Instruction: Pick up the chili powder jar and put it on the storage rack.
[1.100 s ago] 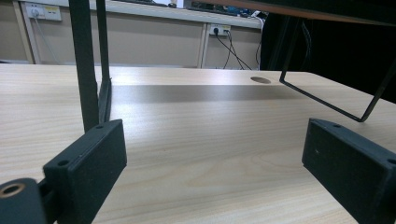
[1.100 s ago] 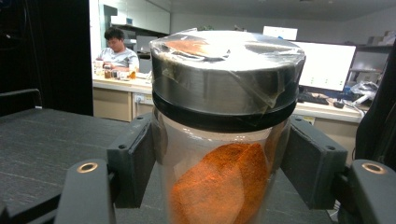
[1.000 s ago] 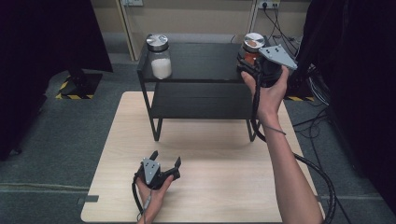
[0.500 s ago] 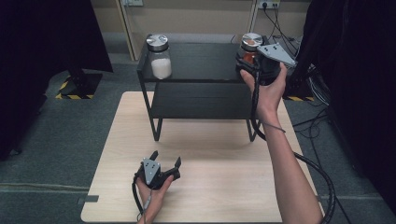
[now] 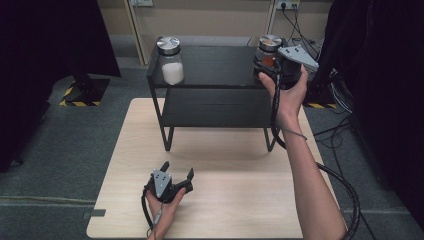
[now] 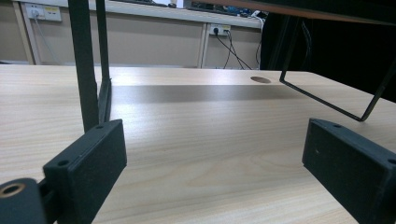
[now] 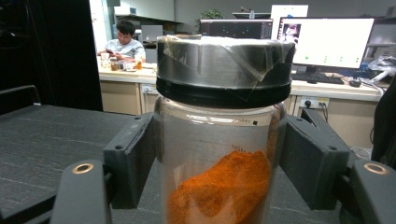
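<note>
A glass jar of orange powder (image 5: 269, 50) with a metal lid stands at the right end of the black shelf's top (image 5: 220, 62). My right gripper (image 5: 265, 64) holds it from the near side. In the right gripper view the jar (image 7: 219, 168) sits between the two pads (image 7: 133, 158), which lie against the glass. The jaws have just been opening slightly. My left gripper (image 5: 177, 169) rests low on the wooden table (image 5: 235, 200) near its front edge. In the left gripper view that gripper (image 6: 215, 158) is open, with only bare table between its jaws.
A second jar, holding white powder (image 5: 170, 62), stands at the left end of the shelf top. The shelf's lower board (image 5: 215, 107) is bare. Black shelf legs (image 6: 86, 65) rise just ahead of the left gripper. Cables trail on the floor at the right.
My right hand, with the jar in its jaws, has shifted slightly toward the back of the shelf. The left gripper has not moved.
</note>
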`<state>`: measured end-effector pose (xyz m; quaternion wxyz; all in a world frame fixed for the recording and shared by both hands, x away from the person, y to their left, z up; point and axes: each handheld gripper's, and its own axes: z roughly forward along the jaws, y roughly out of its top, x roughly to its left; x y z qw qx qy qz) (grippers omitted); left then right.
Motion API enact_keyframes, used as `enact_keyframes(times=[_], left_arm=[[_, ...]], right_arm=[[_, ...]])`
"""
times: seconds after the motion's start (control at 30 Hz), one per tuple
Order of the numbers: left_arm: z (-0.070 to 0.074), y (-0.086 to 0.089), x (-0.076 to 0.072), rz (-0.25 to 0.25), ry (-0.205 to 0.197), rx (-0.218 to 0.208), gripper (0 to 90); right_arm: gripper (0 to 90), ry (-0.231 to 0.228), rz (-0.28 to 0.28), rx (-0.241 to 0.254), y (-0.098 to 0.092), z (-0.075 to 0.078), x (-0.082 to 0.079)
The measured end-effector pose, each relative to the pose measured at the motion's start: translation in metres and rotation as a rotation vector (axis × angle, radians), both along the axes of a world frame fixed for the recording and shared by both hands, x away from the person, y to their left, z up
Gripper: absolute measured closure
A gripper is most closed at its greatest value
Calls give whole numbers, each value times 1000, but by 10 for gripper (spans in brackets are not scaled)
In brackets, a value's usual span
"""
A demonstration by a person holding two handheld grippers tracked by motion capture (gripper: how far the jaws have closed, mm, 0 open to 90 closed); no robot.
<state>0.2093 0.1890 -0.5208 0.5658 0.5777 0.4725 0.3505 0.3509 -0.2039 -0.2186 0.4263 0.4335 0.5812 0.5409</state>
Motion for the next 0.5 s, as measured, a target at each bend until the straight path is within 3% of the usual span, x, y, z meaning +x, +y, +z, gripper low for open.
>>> enact_keyframes(times=[0.2,0.5], left_arm=[[0,0,0,0,-1,1,57],[0,0,0,1,-1,0,57]], right_arm=[[124,0,-3,28,0,2,-2],[53,-20,10,32,0,-5,-7]])
